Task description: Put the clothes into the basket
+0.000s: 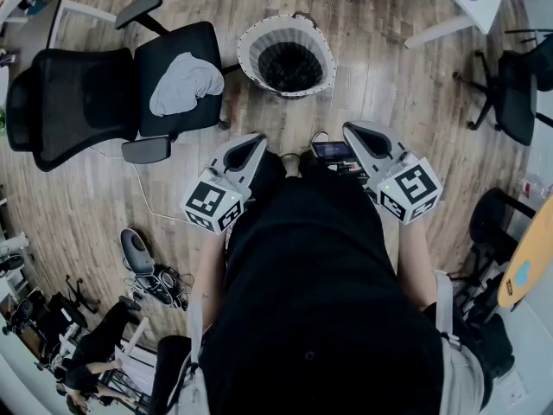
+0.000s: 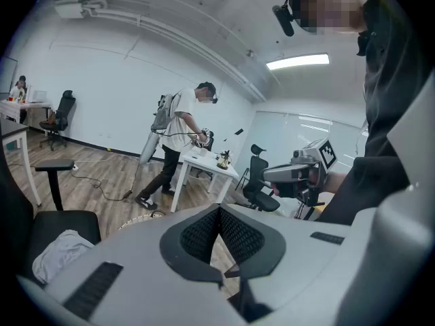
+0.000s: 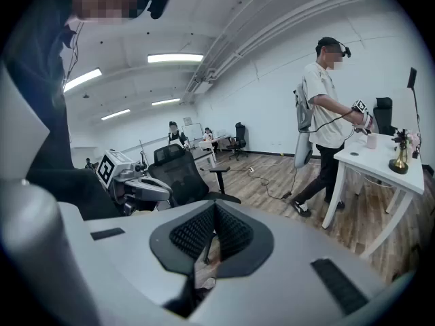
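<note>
A pale grey garment point(image 1: 184, 82) lies crumpled on the seat of a black office chair point(image 1: 78, 93) at the upper left. The round white basket point(image 1: 286, 56) with a dark inside stands on the wood floor to the right of the chair, ahead of both grippers. My left gripper point(image 1: 257, 141) and right gripper point(image 1: 351, 130) are held side by side in front of the person's body, short of the basket and the chair. Both are shut with nothing between the pads. In the left gripper view the garment point(image 2: 58, 250) shows low at the left, beyond the closed left gripper point(image 2: 219, 212).
A white desk point(image 1: 458, 7) and another black chair point(image 1: 510, 93) stand at the upper right. A cable and floor equipment point(image 1: 143, 262) lie at the lower left. A small screen device point(image 1: 331, 150) sits between the grippers. Another person point(image 2: 180, 141) stands by a white desk.
</note>
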Motion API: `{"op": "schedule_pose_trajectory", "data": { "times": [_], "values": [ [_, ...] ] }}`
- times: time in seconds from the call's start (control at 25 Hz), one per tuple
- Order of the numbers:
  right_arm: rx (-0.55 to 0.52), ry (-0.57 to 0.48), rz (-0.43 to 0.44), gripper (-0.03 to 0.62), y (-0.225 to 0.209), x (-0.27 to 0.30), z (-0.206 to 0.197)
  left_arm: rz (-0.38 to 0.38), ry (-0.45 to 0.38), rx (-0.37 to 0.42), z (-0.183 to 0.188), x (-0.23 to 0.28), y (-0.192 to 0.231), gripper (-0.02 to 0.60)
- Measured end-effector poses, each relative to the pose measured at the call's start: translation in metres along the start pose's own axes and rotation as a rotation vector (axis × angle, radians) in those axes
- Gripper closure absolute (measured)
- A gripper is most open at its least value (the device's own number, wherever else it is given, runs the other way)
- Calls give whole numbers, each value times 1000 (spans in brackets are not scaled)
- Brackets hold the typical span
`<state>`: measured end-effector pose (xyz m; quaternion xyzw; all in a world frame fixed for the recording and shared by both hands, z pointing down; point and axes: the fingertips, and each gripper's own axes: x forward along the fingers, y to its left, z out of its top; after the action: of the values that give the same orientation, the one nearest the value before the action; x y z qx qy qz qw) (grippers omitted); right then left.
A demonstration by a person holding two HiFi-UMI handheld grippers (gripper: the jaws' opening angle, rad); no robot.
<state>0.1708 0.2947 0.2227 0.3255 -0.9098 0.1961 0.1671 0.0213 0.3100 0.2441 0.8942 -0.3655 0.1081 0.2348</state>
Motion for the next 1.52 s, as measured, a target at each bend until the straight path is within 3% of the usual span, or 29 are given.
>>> {"op": "schedule_pose_trajectory", "data": {
  "times": [0.32, 1.04, 1.52],
  "values": [
    [6, -53, 55, 577, -5, -19, 8, 10, -2, -5, 4, 19, -13, 569],
    [25, -26, 61, 577, -36, -53, -30, 86, 31, -53, -12, 53, -40, 569],
    [38, -28, 21, 577, -43, -12, -14, 188, 18, -44, 5, 53, 26, 569]
  ]
}}
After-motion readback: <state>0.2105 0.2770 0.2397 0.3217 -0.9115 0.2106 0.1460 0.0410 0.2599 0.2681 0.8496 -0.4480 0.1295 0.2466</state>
